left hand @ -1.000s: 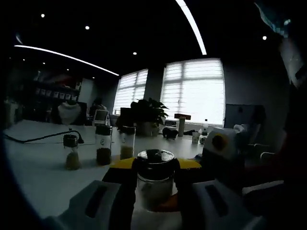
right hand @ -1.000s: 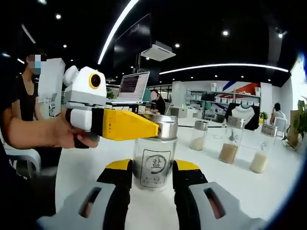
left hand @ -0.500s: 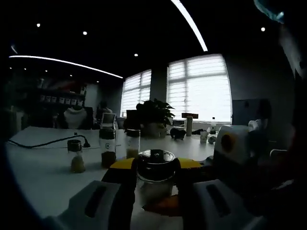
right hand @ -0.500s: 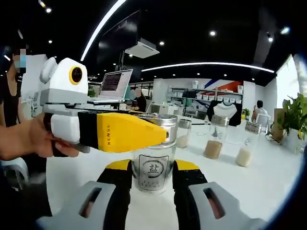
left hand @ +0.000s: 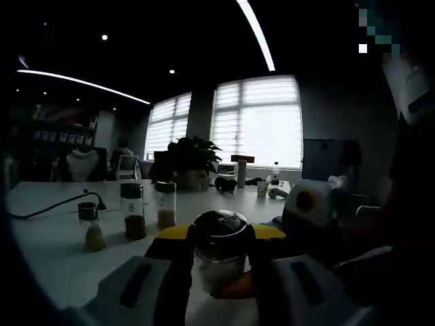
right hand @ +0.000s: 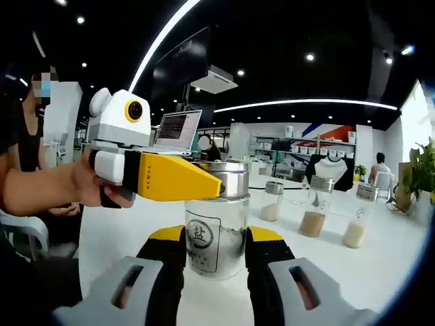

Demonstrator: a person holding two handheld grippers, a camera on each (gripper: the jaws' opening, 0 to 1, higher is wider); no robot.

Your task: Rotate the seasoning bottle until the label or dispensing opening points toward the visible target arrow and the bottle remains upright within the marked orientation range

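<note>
A clear glass seasoning bottle (right hand: pixel 228 241) with a silver lid stands upright on the white table (right hand: pixel 380 272). Its printed label (right hand: pixel 200 237) sits on the bottle's left side in the right gripper view. My right gripper (right hand: pixel 216 239) is shut on the glass body, a yellow-tipped jaw on each side. My left gripper (right hand: pixel 211 180) comes in from the left, held by a hand, its yellow jaws closed at the lid. In the left gripper view the same bottle (left hand: pixel 219 261) stands between my left gripper (left hand: pixel 219 234) jaws, dark against the windows.
Three more spice bottles (right hand: pixel 316 214) stand in a row on the table behind and to the right. In the left gripper view they stand at the left (left hand: pixel 133 210), near a black cable (left hand: pixel 54 207). A person's arm (right hand: pixel 41 190) reaches in from the left.
The label has turned from facing the right gripper's camera toward the left side of the bottle. Both views have shifted a little with the hands.
</note>
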